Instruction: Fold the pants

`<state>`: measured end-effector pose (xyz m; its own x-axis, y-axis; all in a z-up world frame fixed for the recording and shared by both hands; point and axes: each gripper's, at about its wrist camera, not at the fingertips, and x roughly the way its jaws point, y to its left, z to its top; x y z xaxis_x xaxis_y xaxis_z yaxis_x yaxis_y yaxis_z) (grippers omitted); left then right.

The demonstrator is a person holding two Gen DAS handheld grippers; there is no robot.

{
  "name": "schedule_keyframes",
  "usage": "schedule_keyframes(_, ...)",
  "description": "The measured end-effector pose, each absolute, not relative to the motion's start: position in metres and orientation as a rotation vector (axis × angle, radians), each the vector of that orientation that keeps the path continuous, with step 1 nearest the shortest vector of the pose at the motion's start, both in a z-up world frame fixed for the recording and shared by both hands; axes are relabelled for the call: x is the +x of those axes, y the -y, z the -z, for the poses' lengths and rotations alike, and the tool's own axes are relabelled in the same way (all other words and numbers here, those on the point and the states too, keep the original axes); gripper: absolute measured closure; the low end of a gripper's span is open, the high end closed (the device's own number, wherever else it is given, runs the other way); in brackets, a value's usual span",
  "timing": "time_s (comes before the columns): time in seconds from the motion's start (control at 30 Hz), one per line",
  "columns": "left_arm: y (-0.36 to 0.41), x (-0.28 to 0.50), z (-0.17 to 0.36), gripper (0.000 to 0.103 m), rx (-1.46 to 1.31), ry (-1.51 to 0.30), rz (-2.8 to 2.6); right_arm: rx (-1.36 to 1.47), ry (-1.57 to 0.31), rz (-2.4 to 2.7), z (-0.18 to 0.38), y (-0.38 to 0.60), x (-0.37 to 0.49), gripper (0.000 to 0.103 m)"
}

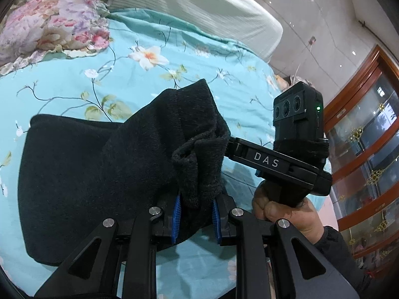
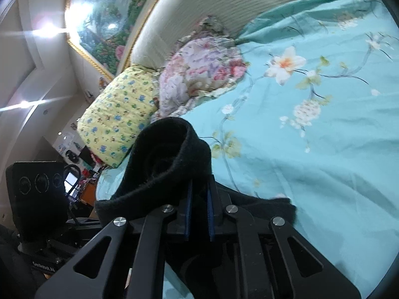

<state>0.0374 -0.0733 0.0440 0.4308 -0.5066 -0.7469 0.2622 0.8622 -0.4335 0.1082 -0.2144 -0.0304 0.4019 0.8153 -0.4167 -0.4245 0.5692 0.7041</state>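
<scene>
The black pants (image 1: 99,169) hang as a thick folded bundle over the turquoise floral bedsheet (image 1: 74,87). My left gripper (image 1: 197,214) is shut on a bunched edge of the pants between its blue pads. In the left wrist view the right gripper (image 1: 274,159) reaches into the fabric from the right, held by a hand. In the right wrist view my right gripper (image 2: 198,206) is shut on a rolled band of the pants (image 2: 169,154), lifted above the sheet (image 2: 311,149). More black fabric (image 2: 269,206) trails below.
A floral pillow (image 1: 49,25) lies at the bed's head by a padded headboard (image 1: 212,7). A yellow patterned pillow (image 2: 117,114) sits beside the floral pillow (image 2: 199,67). A wooden glass cabinet (image 1: 369,162) stands right of the bed. The left gripper's camera block (image 2: 37,186) is at lower left.
</scene>
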Motion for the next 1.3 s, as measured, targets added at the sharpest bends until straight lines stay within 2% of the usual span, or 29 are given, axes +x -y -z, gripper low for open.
schedule_keyframes(0.1,0.079,0.040,-0.040,0.073,-0.252,-1.028,0.486,0.530,-0.844,-0.783,0.034,0.220,0.105,0.091)
schedule_keyframes(0.17,0.079,0.041,-0.038,0.057,-0.266,-1.031,0.498,0.530,-0.852,-0.746,0.035,0.226,0.103,0.091)
schedule_keyframes(0.27,0.078,0.042,-0.037,0.052,-0.291,-1.038,0.515,0.530,-0.849,-0.665,0.034,0.239,0.098,0.091)
schedule_keyframes(0.37,0.076,0.041,-0.038,0.050,-0.299,-1.036,0.525,0.559,-0.850,-0.618,0.034,0.251,0.094,0.089)
schedule_keyframes(0.43,0.072,0.039,-0.039,0.049,-0.311,-1.035,0.528,0.578,-0.851,-0.602,0.033,0.255,0.092,0.079)
schedule_keyframes(0.5,0.069,0.039,-0.041,0.048,-0.325,-1.033,0.531,0.580,-0.849,-0.584,0.031,0.257,0.088,0.049)
schedule_keyframes(0.53,0.067,0.038,-0.042,0.048,-0.330,-1.030,0.534,0.579,-0.842,-0.581,0.029,0.257,0.087,0.045)
schedule_keyframes(0.73,0.052,0.034,-0.052,0.045,-0.350,-1.007,0.529,0.573,-0.827,-0.569,0.020,0.252,0.077,0.039)
schedule_keyframes(0.87,0.036,0.033,-0.058,0.044,-0.370,-0.992,0.505,0.556,-0.826,-0.546,0.014,0.246,0.069,0.023)
schedule_keyframes(1.0,0.018,0.034,-0.059,0.044,-0.383,-0.983,0.470,0.551,-0.842,-0.519,0.009,0.239,0.063,0.017)
schedule_keyframes(1.3,-0.018,0.031,-0.057,0.039,-0.433,-0.966,0.404,0.525,-0.852,-0.486,0.000,0.220,0.054,0.015)
